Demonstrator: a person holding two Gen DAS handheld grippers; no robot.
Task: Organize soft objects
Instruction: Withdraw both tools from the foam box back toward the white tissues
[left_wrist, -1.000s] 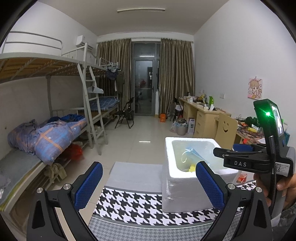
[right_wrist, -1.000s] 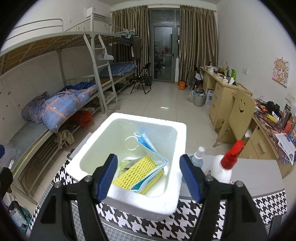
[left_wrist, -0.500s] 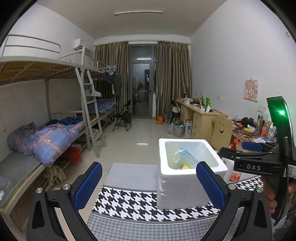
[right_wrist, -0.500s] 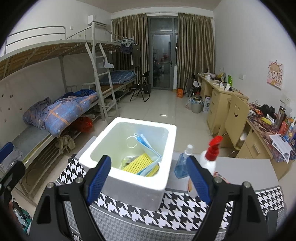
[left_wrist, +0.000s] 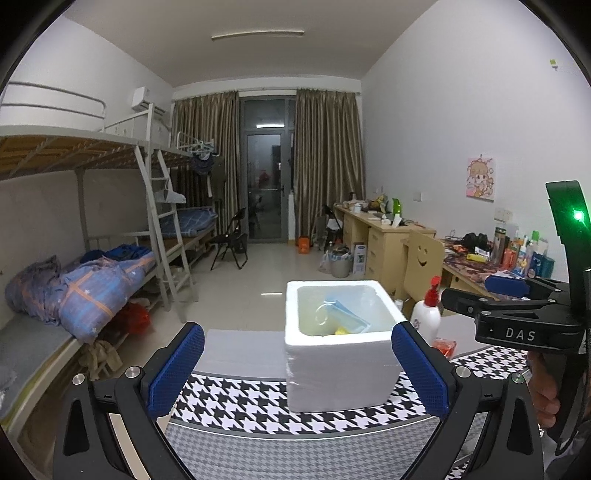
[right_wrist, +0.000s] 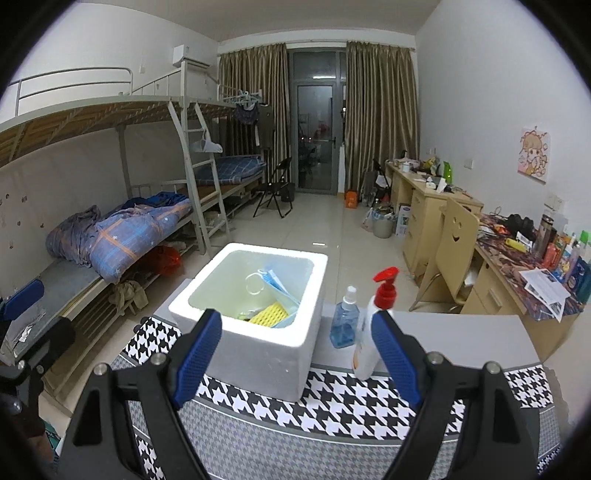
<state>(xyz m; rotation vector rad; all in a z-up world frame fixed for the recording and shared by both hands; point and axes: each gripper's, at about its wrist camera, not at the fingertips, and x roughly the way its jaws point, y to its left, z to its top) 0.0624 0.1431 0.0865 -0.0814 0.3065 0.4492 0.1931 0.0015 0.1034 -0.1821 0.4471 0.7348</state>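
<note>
A white foam box stands on the houndstooth table cloth. Inside it lie a blue face mask with white ear loops and a yellow sponge, whose corner shows in the left wrist view. My left gripper is open and empty, held back from the box. My right gripper is open and empty, also back from the box; its body shows at the right of the left wrist view.
A white spray bottle with a red trigger and a blue liquid bottle stand right of the box. A red packet lies behind them. Bunk beds line the left wall, desks and a chair the right.
Both grippers have pulled back and away from the box, which now looks smaller and farther. The spray bottle has come into the left wrist view. Both stay open and empty.
</note>
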